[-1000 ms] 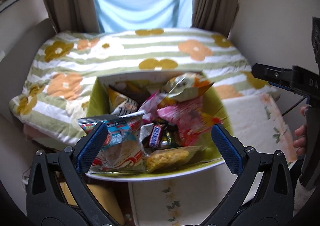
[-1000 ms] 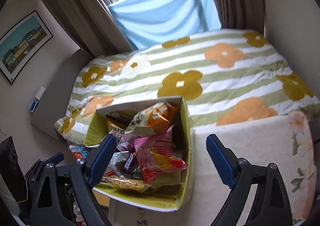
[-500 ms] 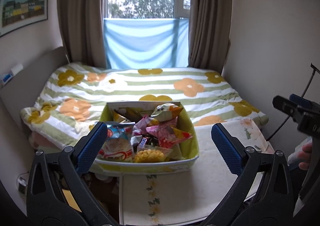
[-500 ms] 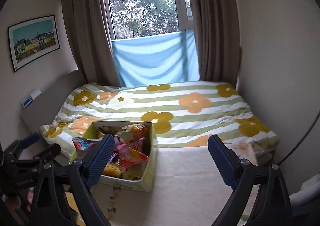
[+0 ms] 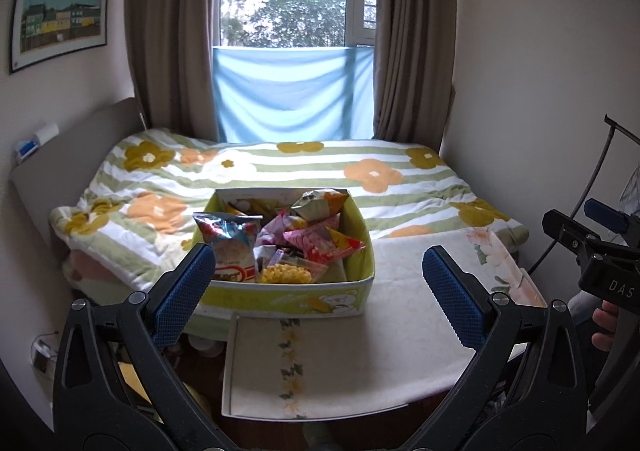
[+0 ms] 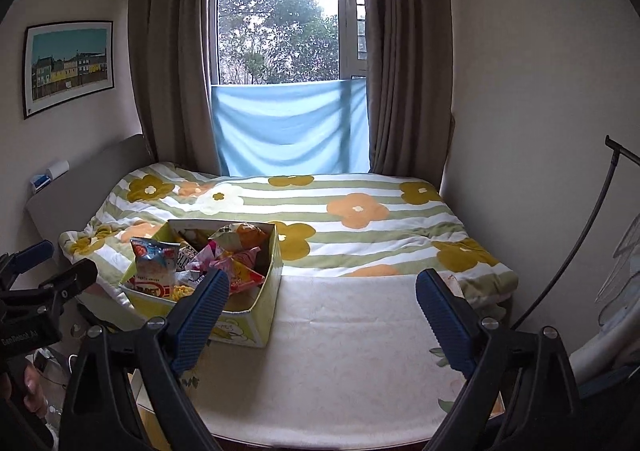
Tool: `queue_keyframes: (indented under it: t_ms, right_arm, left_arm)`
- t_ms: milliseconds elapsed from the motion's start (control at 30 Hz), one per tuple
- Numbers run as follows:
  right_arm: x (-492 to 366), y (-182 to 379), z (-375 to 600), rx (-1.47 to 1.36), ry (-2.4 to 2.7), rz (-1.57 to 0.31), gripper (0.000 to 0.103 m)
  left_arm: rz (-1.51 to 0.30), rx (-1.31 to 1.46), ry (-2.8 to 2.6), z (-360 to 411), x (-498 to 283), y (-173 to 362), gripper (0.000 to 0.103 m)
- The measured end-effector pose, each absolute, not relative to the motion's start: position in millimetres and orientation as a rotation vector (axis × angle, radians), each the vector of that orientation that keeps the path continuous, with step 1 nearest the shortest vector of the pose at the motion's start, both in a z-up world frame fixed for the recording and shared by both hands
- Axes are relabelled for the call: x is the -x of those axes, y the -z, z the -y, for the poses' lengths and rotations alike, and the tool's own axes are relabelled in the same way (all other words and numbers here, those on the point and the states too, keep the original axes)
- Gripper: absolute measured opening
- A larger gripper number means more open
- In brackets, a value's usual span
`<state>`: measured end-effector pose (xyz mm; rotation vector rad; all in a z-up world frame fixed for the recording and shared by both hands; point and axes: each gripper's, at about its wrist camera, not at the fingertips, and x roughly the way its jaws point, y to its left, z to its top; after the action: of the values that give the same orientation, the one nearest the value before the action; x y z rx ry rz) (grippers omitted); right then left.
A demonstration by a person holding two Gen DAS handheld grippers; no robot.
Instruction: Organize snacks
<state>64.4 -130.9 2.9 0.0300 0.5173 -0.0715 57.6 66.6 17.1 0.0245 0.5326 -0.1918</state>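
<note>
Crinkly foil snack packets, heaped in the yellow-green cardboard box on the cloth-covered table, look light, slippery, crushable—pinch sealed edges; left gripper and right gripper both gape wide, empty.

I read "DAS" in white on the black body of the right gripper at the left wrist view's edge (the rest is cut off). Print on the snack packets stays too small for me to read.
</note>
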Motion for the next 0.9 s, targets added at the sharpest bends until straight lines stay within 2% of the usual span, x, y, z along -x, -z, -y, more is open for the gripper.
queue_keyframes:
  t_ms: [900]
  right_arm:
    - [-45.1,-1.8,135.4,-0.053,0.078,-0.499,0.093]
  left_arm:
    - [-0.500,-0.033,0.192,-62.5,-44.6,-27.2,0.103]
